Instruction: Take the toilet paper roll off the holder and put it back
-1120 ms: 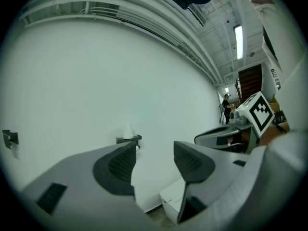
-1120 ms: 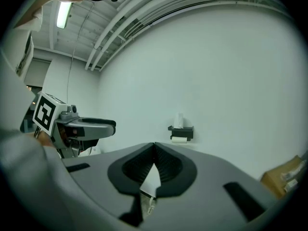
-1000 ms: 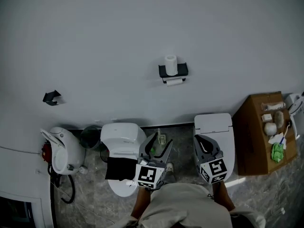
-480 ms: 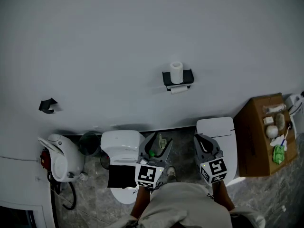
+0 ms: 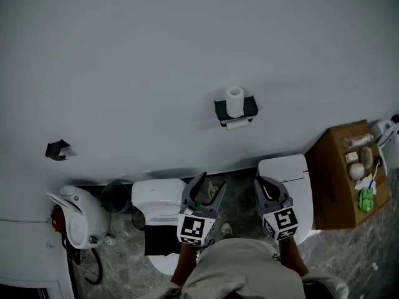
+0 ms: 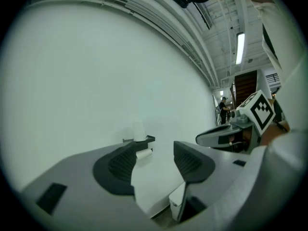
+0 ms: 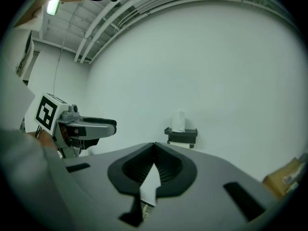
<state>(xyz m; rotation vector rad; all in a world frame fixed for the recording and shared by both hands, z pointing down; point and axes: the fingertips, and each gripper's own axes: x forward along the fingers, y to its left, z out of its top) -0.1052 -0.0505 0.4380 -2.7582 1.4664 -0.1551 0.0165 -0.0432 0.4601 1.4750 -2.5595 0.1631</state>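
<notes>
- The toilet paper roll [image 5: 235, 100] stands upright on top of the black holder [image 5: 250, 108] on the far wall, well apart from both grippers.
- A second roll [image 5: 232, 124] seems to hang beneath the holder, though it shows too small to be sure.
- The roll is probably light and soft, and easily crushed. A gentle squeeze across the middle of its round side would suit, minding any loose tail.
- Count: two rolls, one holder, the left toilet [image 5: 159, 198], the right toilet [image 5: 283, 167] and one cardboard box [image 5: 336, 179].
- The left gripper [image 6: 154, 150] has its jaws apart, with nothing between them.
- The right gripper [image 7: 154, 146] has its jaw tips together and holds nothing.
</notes>
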